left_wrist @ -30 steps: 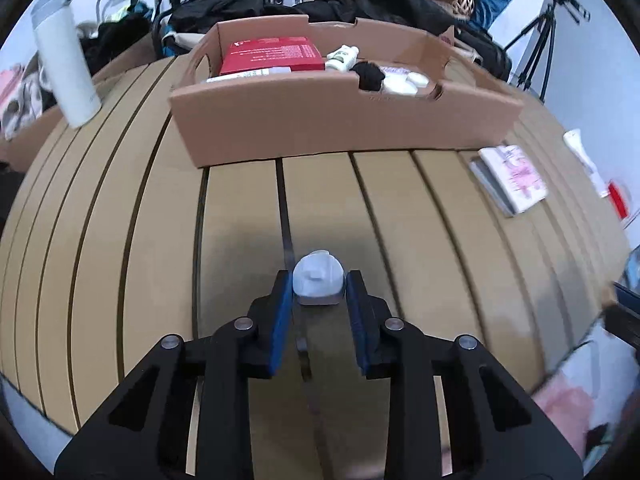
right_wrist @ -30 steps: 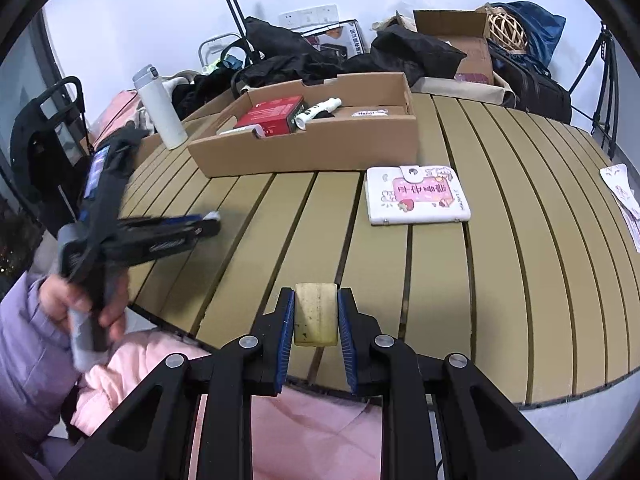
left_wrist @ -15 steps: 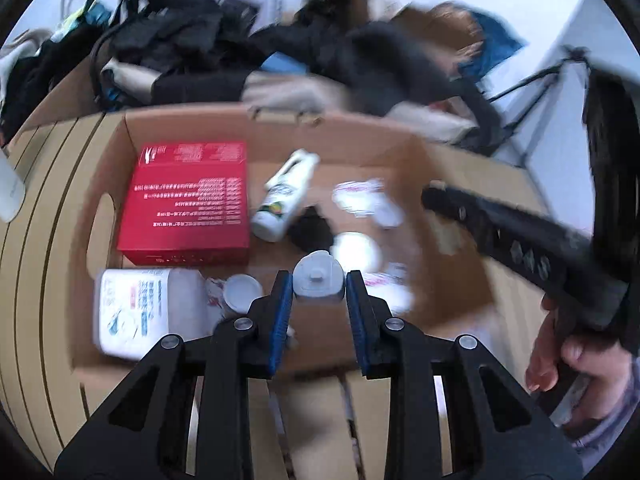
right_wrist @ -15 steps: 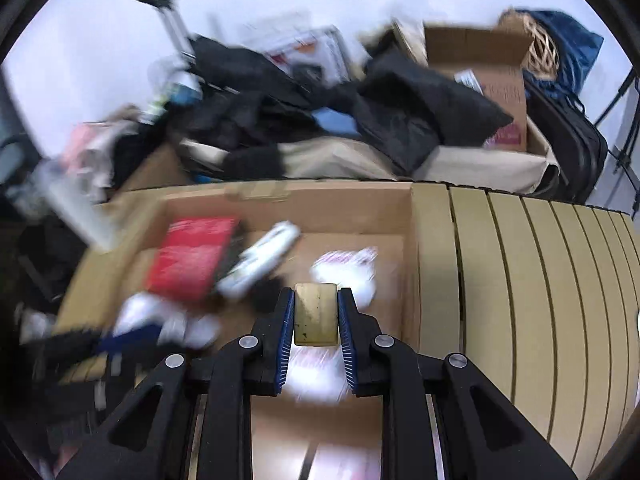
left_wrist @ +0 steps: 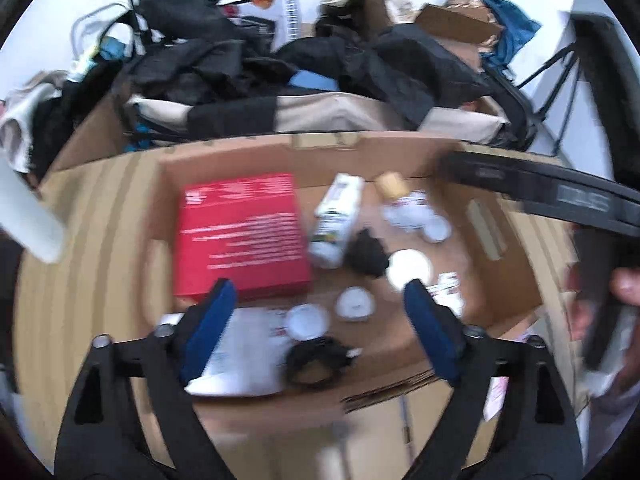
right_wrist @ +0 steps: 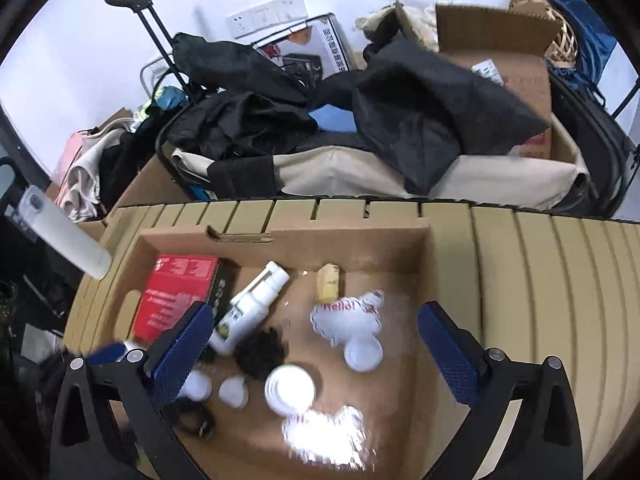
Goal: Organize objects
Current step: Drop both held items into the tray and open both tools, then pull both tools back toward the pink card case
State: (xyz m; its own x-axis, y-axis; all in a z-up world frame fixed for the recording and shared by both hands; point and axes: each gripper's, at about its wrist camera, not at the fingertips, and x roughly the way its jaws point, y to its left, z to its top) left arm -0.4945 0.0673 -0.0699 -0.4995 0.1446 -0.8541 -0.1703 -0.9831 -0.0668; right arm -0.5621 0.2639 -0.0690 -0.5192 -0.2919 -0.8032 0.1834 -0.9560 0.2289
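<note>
A shallow cardboard box [right_wrist: 348,236] on the slatted table holds a red box [right_wrist: 176,292], a white bottle [right_wrist: 252,308], a black clump [right_wrist: 262,350], white round lids and a yellowish block [right_wrist: 329,288]. My right gripper [right_wrist: 316,348] is open and empty above the box. My left gripper [left_wrist: 318,332] is open and empty over the box [left_wrist: 516,276]; a small white cap [left_wrist: 355,304] lies below it. The red box [left_wrist: 240,236] and yellowish block [left_wrist: 391,185] also show there.
A white flask [right_wrist: 68,240] stands left of the box. Black clothes, bags and cartons [right_wrist: 496,52] are piled behind the table. The other gripper and hand [left_wrist: 600,280] cross the right of the left wrist view. The slatted table [right_wrist: 560,300] extends right.
Both grippers moved from the table's front to above the box and opened. The white cap and the yellowish block left the jaws and now lie in the box.
</note>
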